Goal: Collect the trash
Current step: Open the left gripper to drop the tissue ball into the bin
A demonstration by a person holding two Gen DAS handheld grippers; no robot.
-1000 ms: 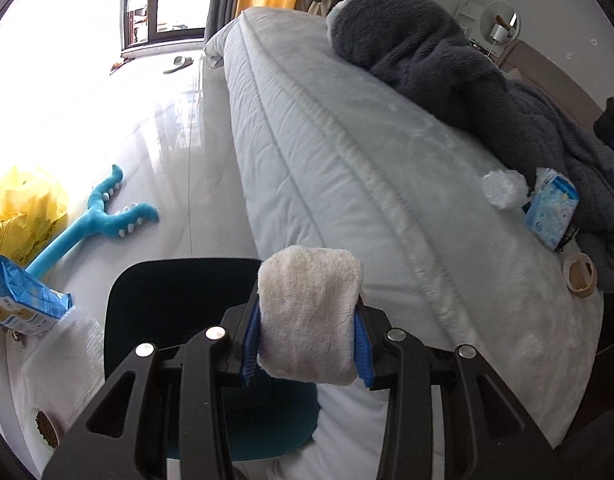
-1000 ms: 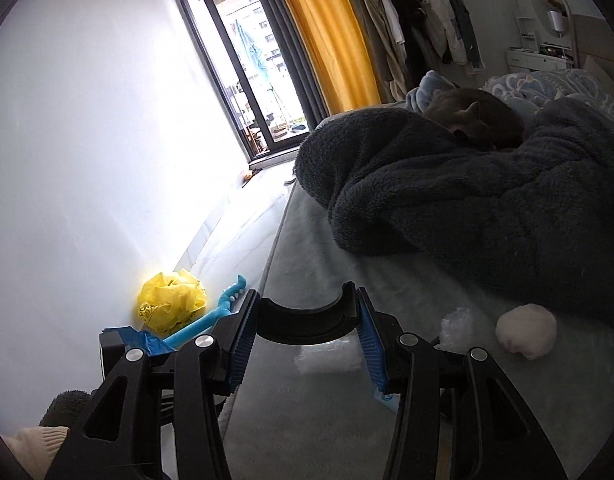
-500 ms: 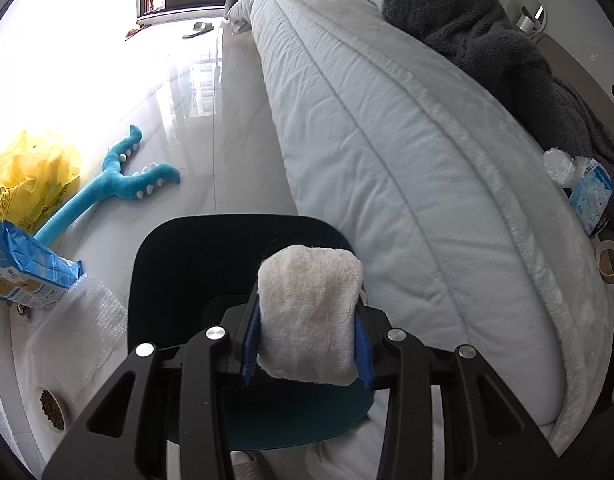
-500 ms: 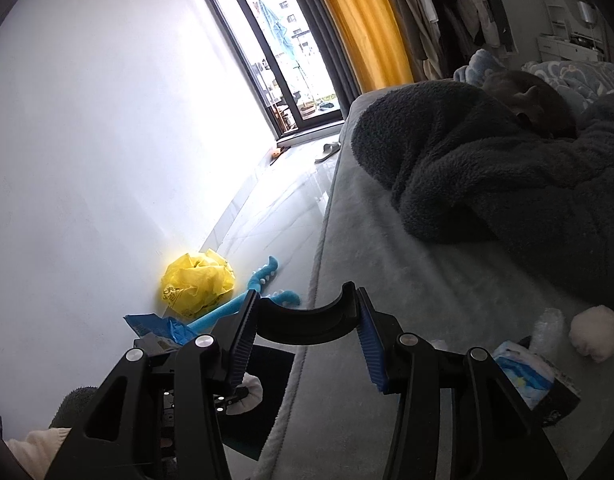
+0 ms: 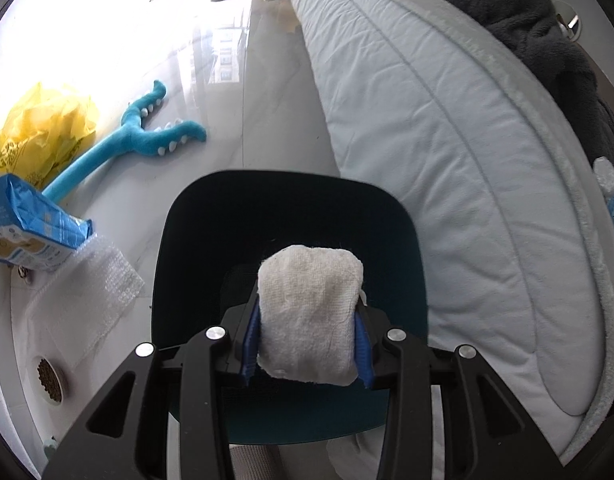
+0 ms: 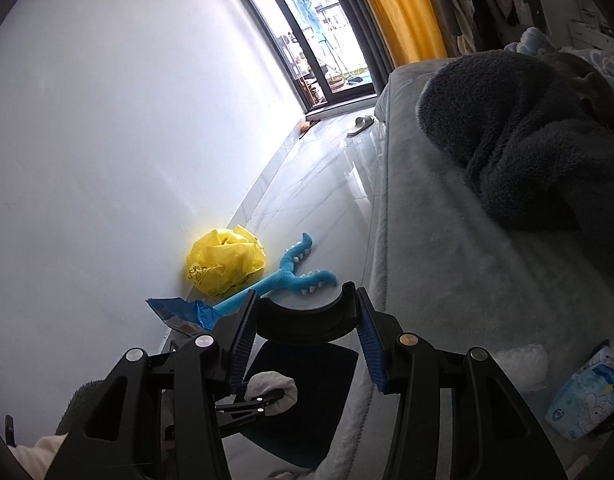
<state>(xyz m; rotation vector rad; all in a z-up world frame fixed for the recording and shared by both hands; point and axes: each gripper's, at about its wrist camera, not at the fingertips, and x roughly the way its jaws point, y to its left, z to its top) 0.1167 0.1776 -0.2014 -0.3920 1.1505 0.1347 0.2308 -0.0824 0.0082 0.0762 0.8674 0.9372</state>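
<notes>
Left gripper (image 5: 307, 344), jaws clamped on a white wad of tissue (image 5: 309, 316), held above the dark teal bin (image 5: 291, 216), bed (image 5: 447, 140) at 2 o'clock; right gripper (image 6: 305, 340), jaws empty, narrowly parted.

The left hand-held gripper (image 5: 307, 344), with the white wad of tissue (image 5: 309, 316) clamped between its blue pads, has swung away from the bed (image 5: 447, 120) and tipped downward. A second ago the wad stood over the mattress edge; now it hangs over the dark teal bin (image 5: 291, 216) on the floor, whose whole opening has come into sight. The tape roll on the bed has dropped out of the left wrist view. The right hand-held gripper (image 6: 303, 344) has moved off the bed toward the floor side: the white ball has left its view, and the bin (image 6: 315, 396) and the left gripper's wad (image 6: 273, 390) now show below its fingers.
</notes>
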